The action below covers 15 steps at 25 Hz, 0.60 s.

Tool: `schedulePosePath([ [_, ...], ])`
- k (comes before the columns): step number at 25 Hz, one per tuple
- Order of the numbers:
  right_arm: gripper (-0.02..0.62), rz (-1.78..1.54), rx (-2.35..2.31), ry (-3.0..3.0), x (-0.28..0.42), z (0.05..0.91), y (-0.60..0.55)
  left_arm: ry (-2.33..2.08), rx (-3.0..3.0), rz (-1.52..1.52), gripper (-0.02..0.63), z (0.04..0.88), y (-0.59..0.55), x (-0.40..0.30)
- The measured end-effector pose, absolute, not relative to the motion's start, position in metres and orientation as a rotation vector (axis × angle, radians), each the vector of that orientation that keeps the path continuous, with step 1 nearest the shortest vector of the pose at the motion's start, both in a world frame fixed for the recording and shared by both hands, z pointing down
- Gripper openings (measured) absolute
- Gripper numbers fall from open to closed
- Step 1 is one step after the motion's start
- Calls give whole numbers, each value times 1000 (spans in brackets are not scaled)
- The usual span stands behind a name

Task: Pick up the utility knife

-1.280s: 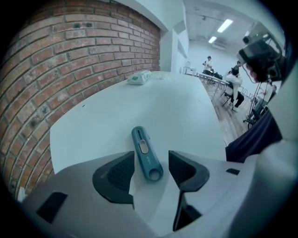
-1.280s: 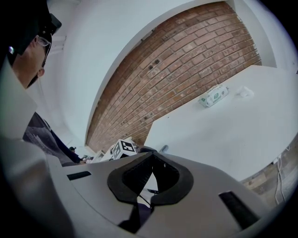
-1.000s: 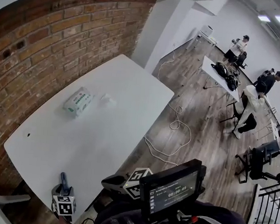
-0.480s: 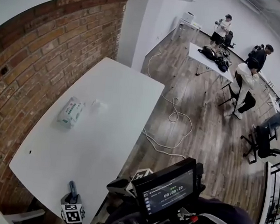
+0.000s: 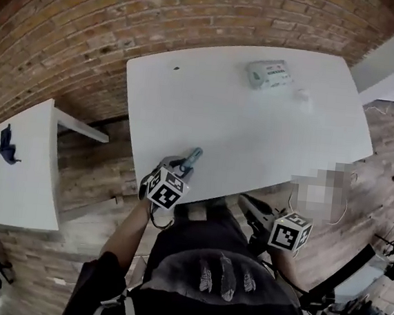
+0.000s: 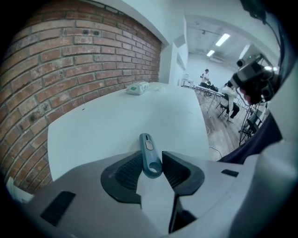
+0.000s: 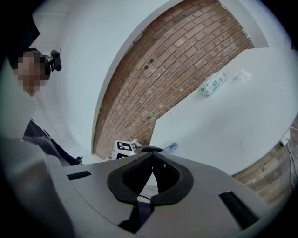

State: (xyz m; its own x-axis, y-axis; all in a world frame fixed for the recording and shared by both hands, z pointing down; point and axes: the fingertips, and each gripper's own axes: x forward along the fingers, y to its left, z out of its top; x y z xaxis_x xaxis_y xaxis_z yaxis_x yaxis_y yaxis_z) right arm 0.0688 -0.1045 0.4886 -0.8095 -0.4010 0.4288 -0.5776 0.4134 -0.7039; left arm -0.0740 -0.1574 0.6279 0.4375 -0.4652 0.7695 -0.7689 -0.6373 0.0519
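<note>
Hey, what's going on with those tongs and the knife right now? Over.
Left tongs closing on the utility knife. Right tongs shut, empty. Packet far across the table, out of the way.

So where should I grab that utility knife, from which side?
Grip the utility knife by its ring end, pads on its long edges, coming from the near table edge: its slim body points away. The left gripper is closing its jaws there, knife between them.
</note>
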Motion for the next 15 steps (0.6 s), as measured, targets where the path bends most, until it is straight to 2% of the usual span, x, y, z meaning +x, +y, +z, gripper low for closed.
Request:
schedulePosePath([
  [8, 0, 1306, 748, -2473, 45, 493, -96, -1054, 2272, 1124, 133, 654, -147, -82],
  [15, 0, 1299, 800, -2476, 48, 490, -95, -1037, 2273, 1159, 165, 660, -151, -88],
])
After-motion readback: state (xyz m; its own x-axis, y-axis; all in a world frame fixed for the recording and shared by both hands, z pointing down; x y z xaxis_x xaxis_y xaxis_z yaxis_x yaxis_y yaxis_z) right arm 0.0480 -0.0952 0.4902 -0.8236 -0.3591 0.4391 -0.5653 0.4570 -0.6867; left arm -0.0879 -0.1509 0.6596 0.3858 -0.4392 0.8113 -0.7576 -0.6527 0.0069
